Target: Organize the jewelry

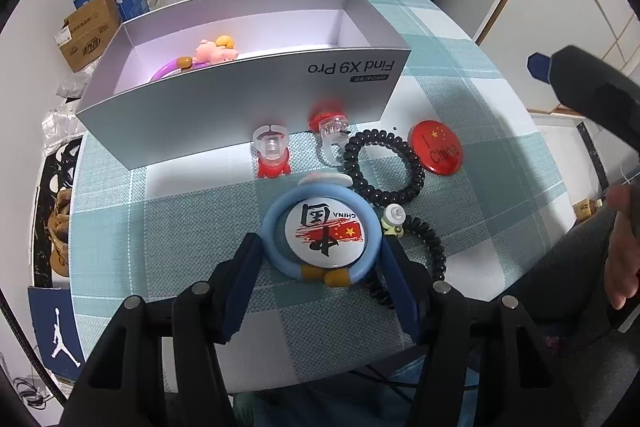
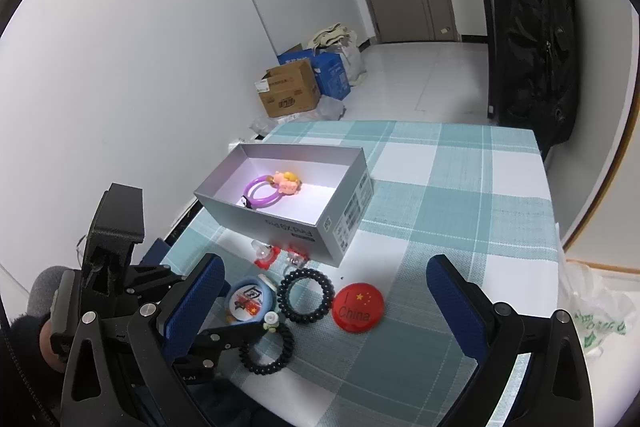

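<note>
The left gripper (image 1: 320, 259) stands with its blue fingers (image 1: 242, 275) on either side of the blue bracelet (image 1: 276, 227), the pads at or just off its outer rim; whether they already press it I cannot tell. The bracelet lies near the front edge of the tabletop (image 1: 180, 211), in front of the open box (image 1: 240, 107), and a white badge (image 1: 330, 231) with red and black print sits inside its ring. It looks like a soft rubbery tube, light, likely to flex under squeeze rather than crack, with amber beads (image 1: 328, 273) at the near side and a pale charm at the far side. Taking it across the plain tube at both flanks seems best; the badge is loose and smooth, and would probably stay behind or slide. Touching its right side is a small yellow figure (image 1: 394, 221) on a black coil band (image 1: 434, 251); a second coil band (image 1: 380, 163) and a red badge (image 1: 436, 147) lie beyond, and two clear-and-red rings (image 1: 272, 151) stand against the box wall. A purple bracelet (image 2: 262, 197) with a pink charm lies already inside the box. The right gripper (image 2: 324, 311) hangs wide open and empty above the right part of the cloth.
</note>
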